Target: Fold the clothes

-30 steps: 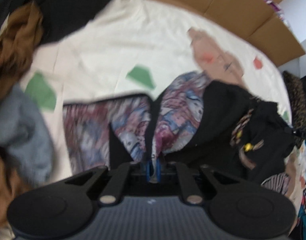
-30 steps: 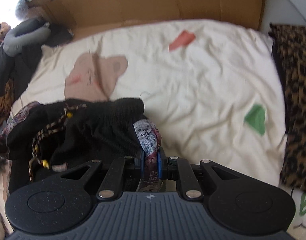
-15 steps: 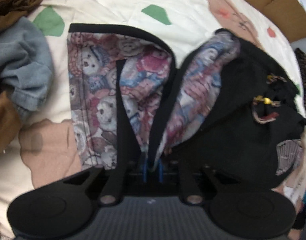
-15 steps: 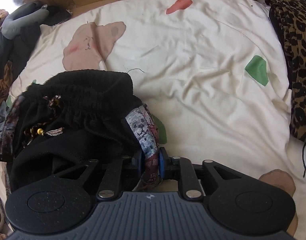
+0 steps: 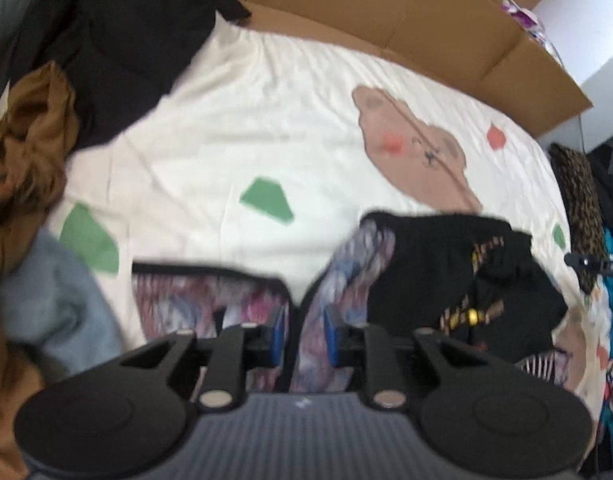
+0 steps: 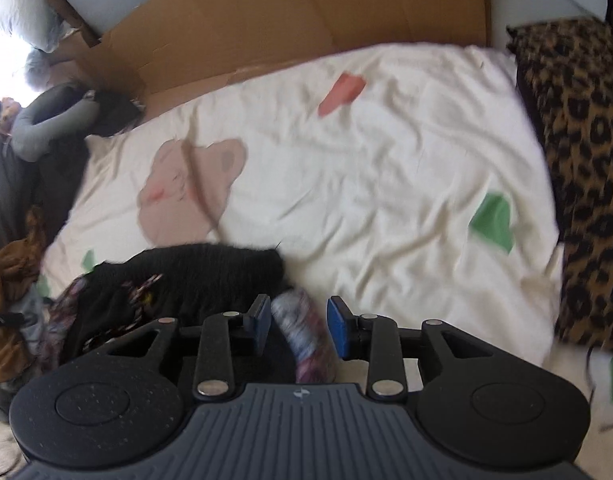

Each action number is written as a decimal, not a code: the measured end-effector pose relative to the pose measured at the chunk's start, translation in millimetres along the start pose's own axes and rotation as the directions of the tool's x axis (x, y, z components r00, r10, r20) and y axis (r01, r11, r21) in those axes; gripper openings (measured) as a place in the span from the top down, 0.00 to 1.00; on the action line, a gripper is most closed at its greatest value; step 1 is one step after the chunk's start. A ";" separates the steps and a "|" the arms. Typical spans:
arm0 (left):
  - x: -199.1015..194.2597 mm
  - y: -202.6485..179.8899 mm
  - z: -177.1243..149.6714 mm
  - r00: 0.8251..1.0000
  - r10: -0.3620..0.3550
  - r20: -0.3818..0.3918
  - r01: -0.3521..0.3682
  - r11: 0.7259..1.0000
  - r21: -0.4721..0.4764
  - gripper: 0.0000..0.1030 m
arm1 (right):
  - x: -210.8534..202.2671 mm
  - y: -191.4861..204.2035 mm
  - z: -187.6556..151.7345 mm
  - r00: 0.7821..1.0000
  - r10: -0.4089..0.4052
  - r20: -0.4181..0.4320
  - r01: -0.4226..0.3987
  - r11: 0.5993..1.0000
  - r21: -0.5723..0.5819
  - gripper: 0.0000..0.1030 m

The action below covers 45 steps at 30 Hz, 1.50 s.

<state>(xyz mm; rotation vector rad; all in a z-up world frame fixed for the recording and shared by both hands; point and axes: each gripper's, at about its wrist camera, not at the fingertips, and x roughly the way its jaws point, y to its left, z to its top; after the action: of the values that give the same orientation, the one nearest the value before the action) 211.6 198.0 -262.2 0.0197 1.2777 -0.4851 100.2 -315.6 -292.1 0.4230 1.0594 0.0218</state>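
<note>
Patterned fabric with black trim lies across the near edge of the cream bedsheet [image 5: 266, 120], and that garment [image 5: 446, 264] is the one I am working. On my far left sit a brown heap [image 5: 30, 140] and a pale blue garment [image 5: 54, 304], both apart from it. My left gripper [image 5: 304, 338] now has its blue pads spread, with a fold of the printed cloth running loosely between them; half a second ago those pads were pinched tight on that fold. The printed panel rests on the sheet just left of that claw, the black waistband part and its beaded cord bunched to its right.

Further right, my right gripper [image 6: 299, 322] has also let go: its pads stand apart, a roll of the printed cloth lying between them without being squeezed, where a moment ago it was clamped. To me, both releases mean this fold has just been laid down. Beyond, the leopard-print cloth [image 6: 586, 160] borders the sheet's right side.
</note>
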 end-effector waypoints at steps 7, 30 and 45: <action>39.4 -7.2 24.9 1.000 -0.009 0.008 0.009 1.000 -0.006 0.79 | 32.4 -10.0 10.4 0.997 -0.070 -0.025 0.070 0.997 -0.032 0.65; 120.1 -35.0 26.0 0.993 -0.045 -0.113 0.057 0.992 0.109 0.62 | 49.3 1.7 3.5 0.996 -0.005 -0.093 -0.003 0.996 -0.088 0.62; 139.3 -63.9 22.2 0.995 -0.050 -0.089 0.075 0.952 0.298 0.60 | 54.4 2.6 1.5 0.994 0.011 -0.109 -0.022 0.995 -0.095 0.62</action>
<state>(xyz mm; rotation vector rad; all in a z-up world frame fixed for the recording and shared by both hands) 237.2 87.4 -367.6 0.2583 1.2759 -0.7371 128.9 -301.8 -336.2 0.3462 1.1569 0.1111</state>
